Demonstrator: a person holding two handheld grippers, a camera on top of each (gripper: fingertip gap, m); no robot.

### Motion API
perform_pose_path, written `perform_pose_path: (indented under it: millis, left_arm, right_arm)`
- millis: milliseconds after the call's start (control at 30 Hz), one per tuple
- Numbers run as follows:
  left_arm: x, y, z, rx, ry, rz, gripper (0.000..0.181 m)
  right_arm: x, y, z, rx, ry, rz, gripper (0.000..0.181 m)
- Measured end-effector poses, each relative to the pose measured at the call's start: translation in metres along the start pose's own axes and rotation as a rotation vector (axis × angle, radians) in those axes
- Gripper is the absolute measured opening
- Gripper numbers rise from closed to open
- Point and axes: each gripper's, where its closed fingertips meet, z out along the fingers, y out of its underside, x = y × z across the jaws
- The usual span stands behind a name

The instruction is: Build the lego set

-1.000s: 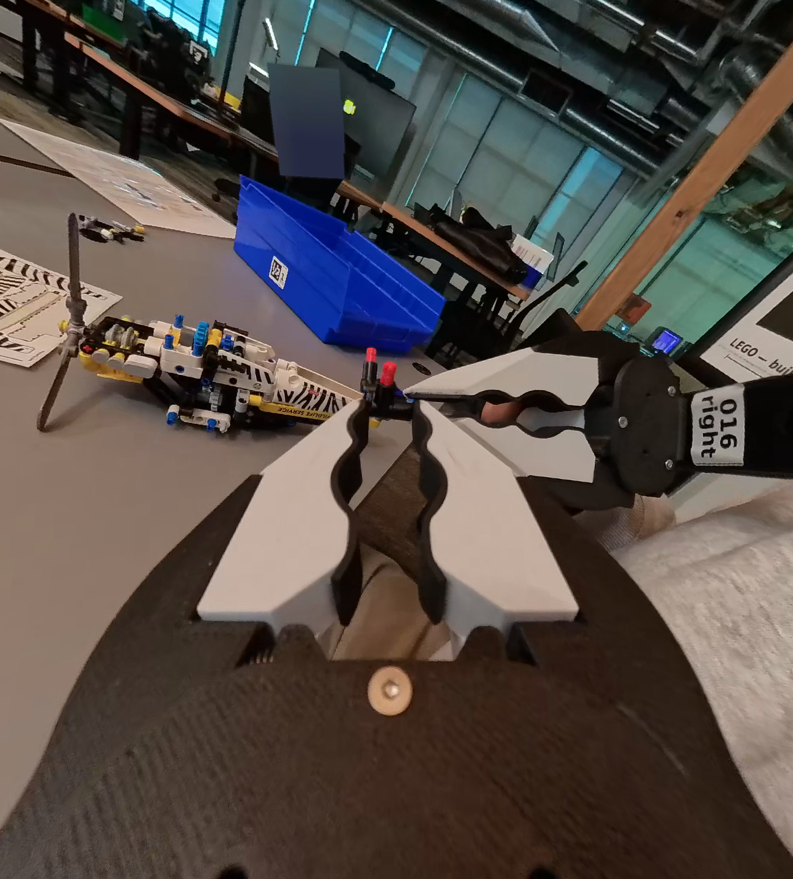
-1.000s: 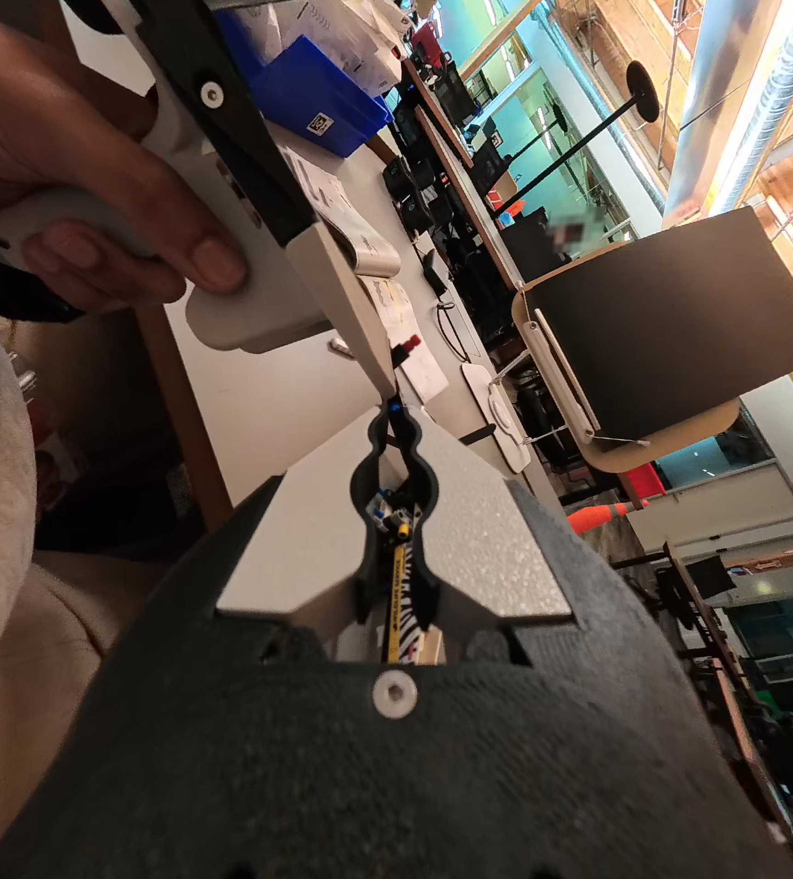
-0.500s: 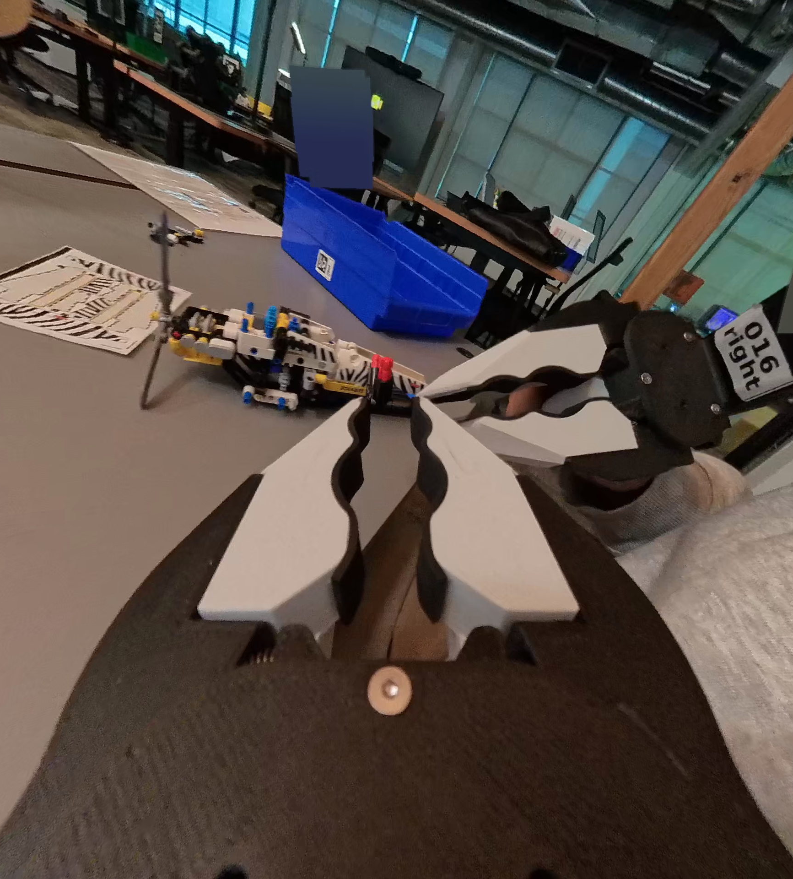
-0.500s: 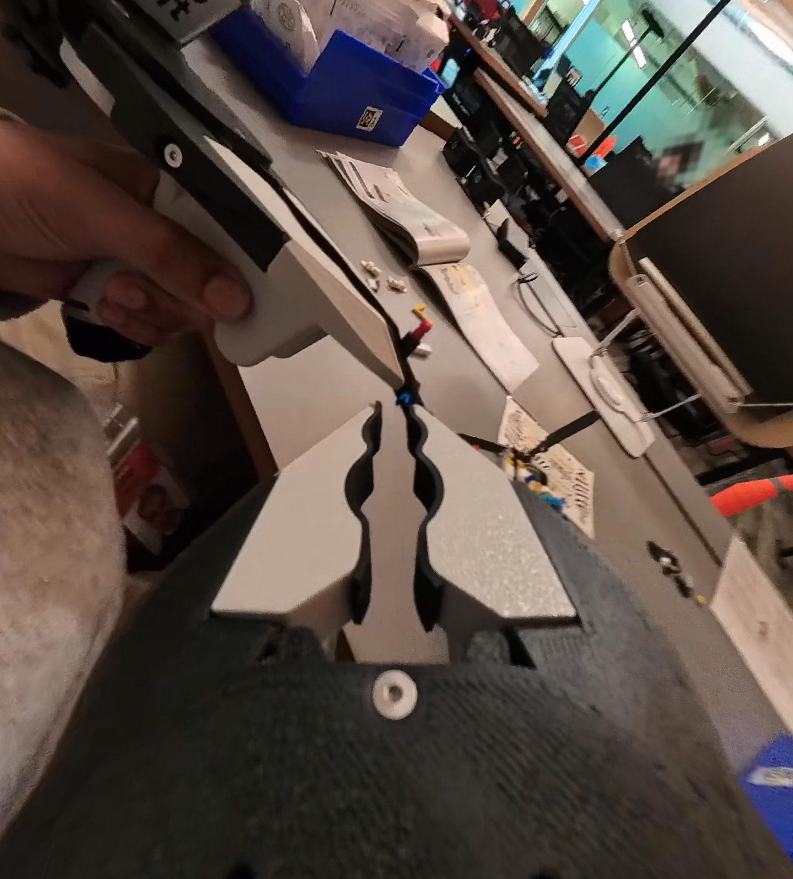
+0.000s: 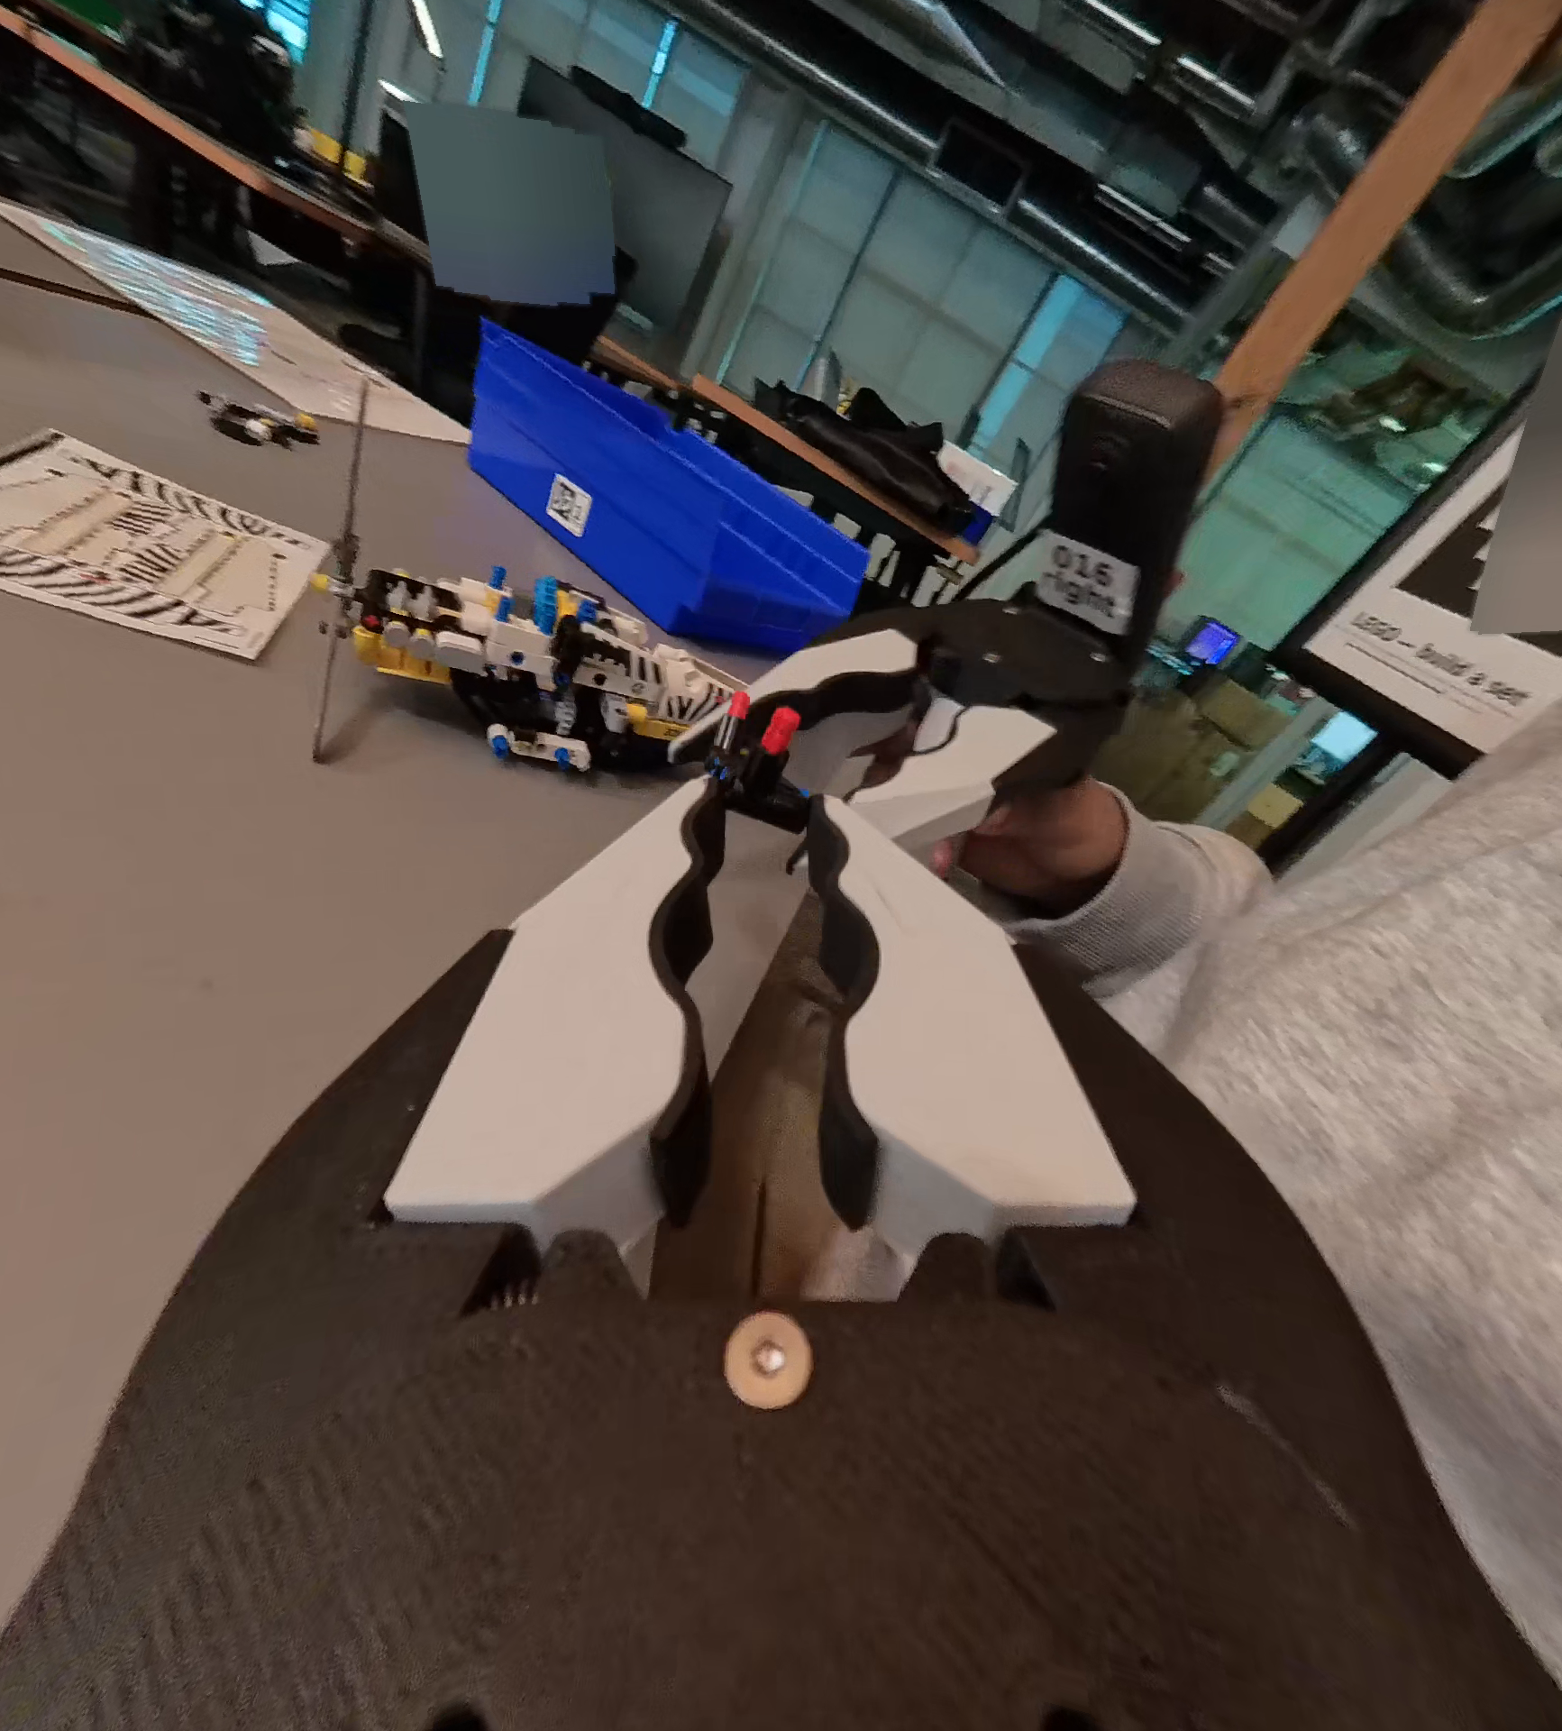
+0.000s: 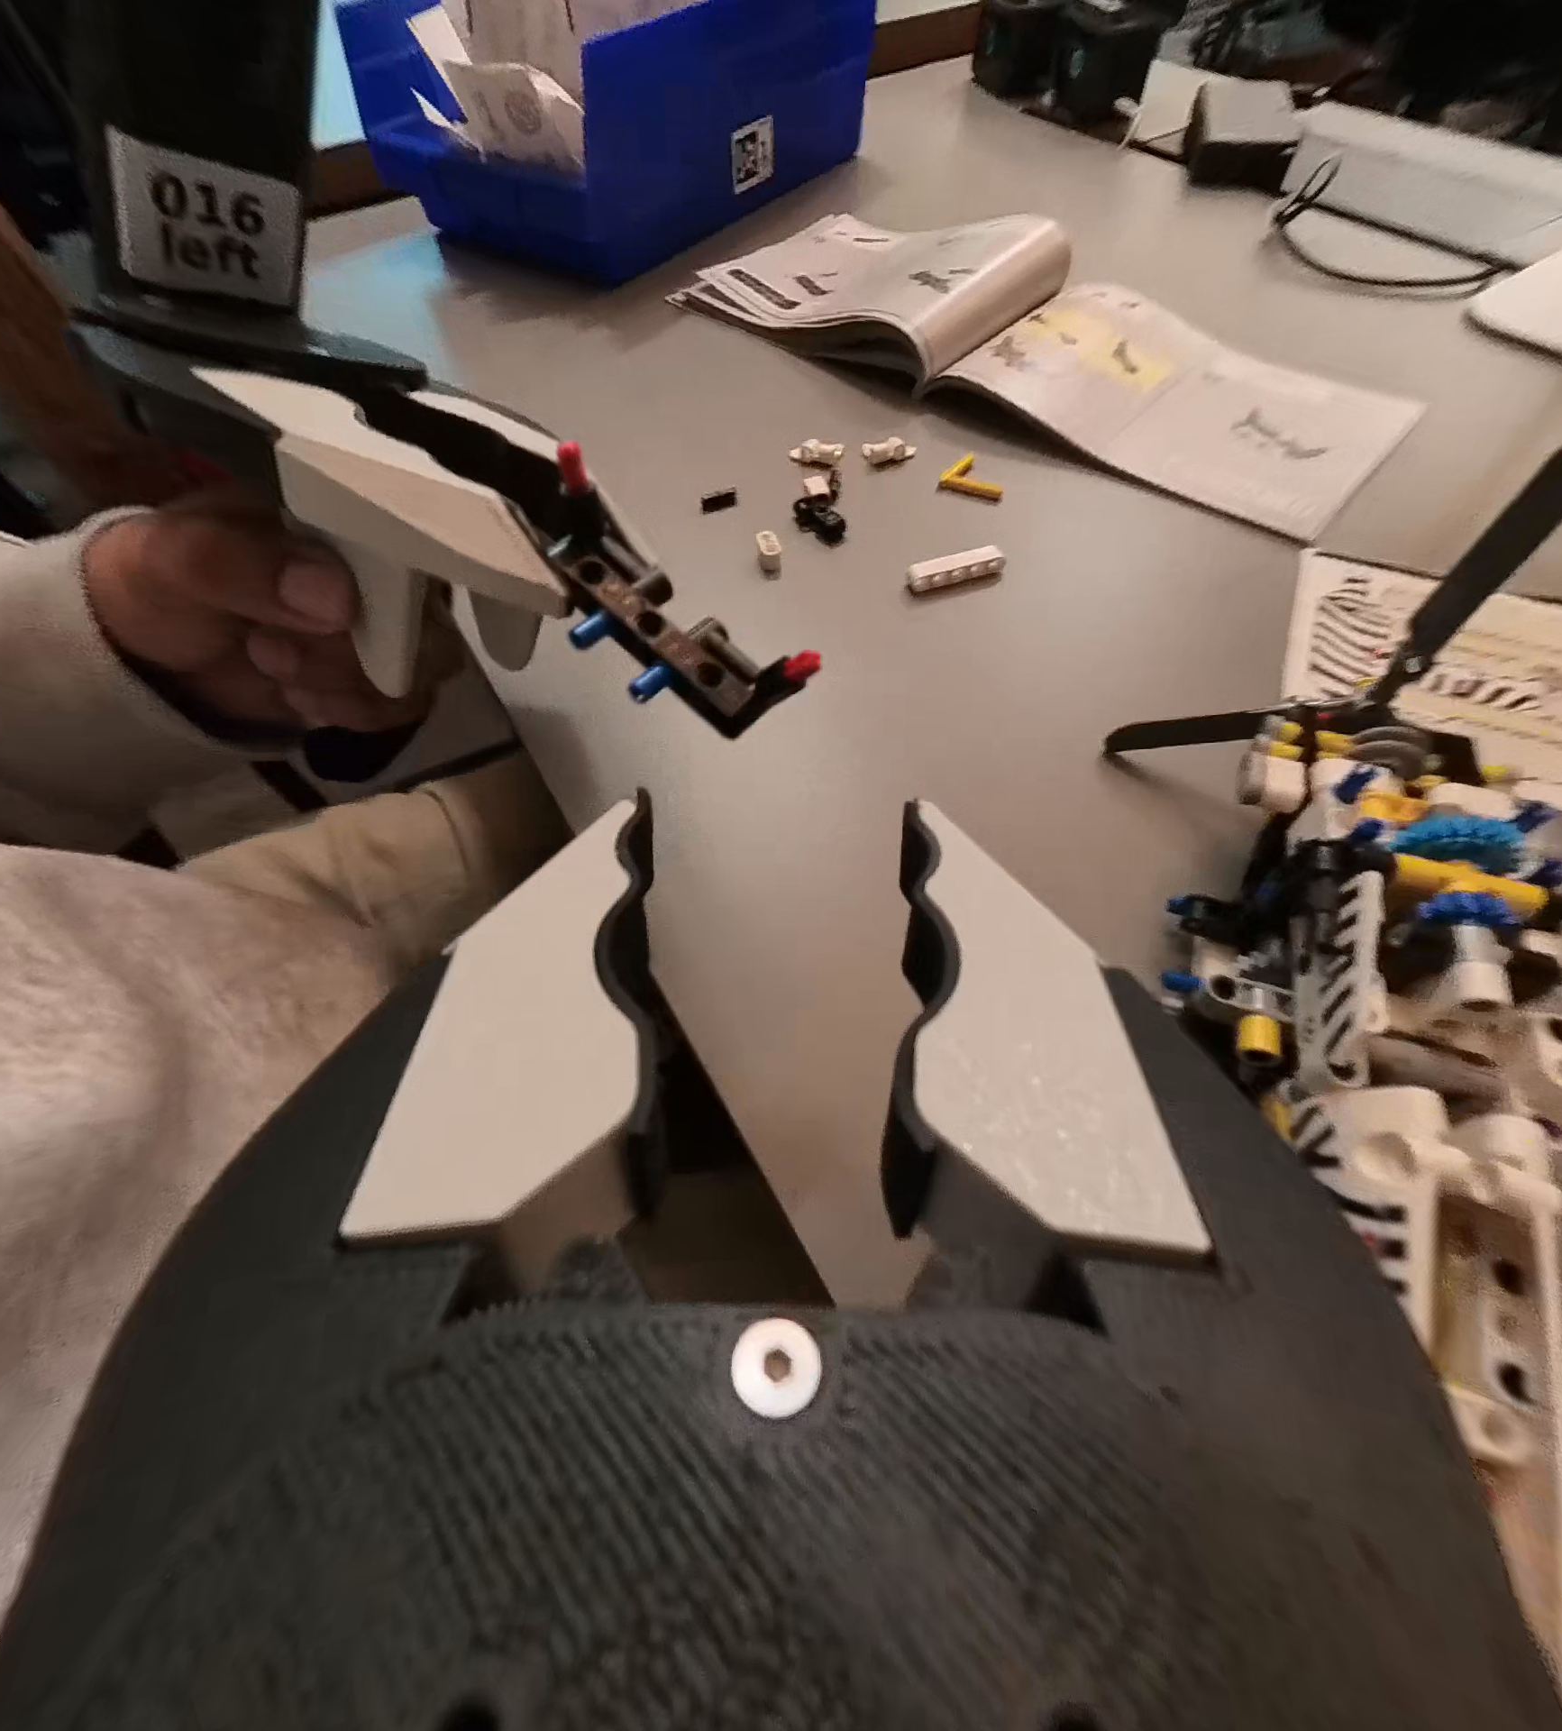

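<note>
My left gripper is shut on a black beam piece with red and blue pins and holds it above the grey table. The right wrist view shows that gripper at upper left, with the beam sticking out down to the right. My right gripper is open and empty just below the beam, over the table edge. One of its fingers shows behind the beam in the left wrist view. The zebra-striped helicopter model lies on the table to the right; it also shows in the left wrist view.
Several small loose parts lie beyond the beam. An open instruction booklet, a blue bin and a sticker sheet lie farther back. The person's grey sleeves and lap fill the left side. The gap from one gripper's tips to the other's is roughly 5 cm.
My right gripper has opened wide, let go of the beam and swung round to face the table. My left gripper keeps hold of the beam.
</note>
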Motion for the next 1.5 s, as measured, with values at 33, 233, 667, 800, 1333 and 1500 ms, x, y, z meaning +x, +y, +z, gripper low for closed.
perform_pose_path:
  millis: [33, 233, 667, 800, 1333, 1500]
  left_arm:
    - [0.001, 0.001, -0.001, -0.004, 0.022, -0.011, 0.015]
    - [0.001, 0.009, -0.002, -0.037, 0.046, 0.007, 0.015]
    - [-0.04, 0.042, 0.002, -0.242, -0.187, 0.011, 0.027]
    - [-0.052, 0.045, 0.001, -0.271, -0.292, 0.075, 0.027]
    - [-0.056, 0.06, 0.007, -0.401, -0.358, 0.179, 0.035]
    - [-0.057, 0.057, 0.003, -0.378, -0.367, 0.179, 0.036]
  right_arm:
    - [-0.002, -0.002, 0.002, 0.009, -0.034, 0.03, 0.052]
    - [-0.014, -0.006, 0.013, 0.019, -0.171, 0.143, 0.047]
    - [-0.005, 0.009, 0.021, -0.037, -0.093, 0.103, 0.032]
    - [0.008, 0.026, 0.028, -0.125, 0.012, 0.042, 0.031]
    - [0.012, 0.051, 0.031, -0.268, 0.084, -0.051, 0.052]
    - [0.012, 0.049, 0.025, -0.224, 0.075, -0.059, 0.057]
